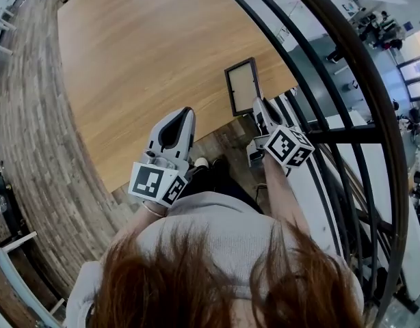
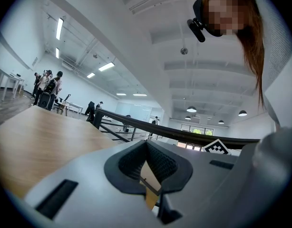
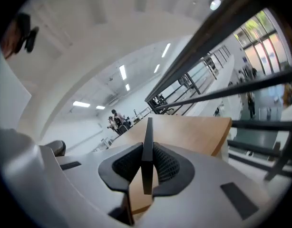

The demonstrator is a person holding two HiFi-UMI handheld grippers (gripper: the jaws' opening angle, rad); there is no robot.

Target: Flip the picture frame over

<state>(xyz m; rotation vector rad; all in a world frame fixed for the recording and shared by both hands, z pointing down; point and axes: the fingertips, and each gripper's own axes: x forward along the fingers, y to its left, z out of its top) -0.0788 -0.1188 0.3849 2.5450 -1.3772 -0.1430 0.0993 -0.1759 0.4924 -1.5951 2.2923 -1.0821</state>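
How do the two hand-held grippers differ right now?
The left gripper is shut on nothing, while the right gripper is clamped on the edge of the picture frame. The left gripper sits over the table, apart from the frame, whereas the right gripper is at the frame's near end. Both are grey and carry a cube of square markers.

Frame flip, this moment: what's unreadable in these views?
Which face of the dark rectangular picture frame, pale centre, is up: too small, head view.
Its faces: edge-on in right gripper view.
Its near edge: covered by the right gripper, head view.
Resting on the light wooden table or lifted: cannot tell.
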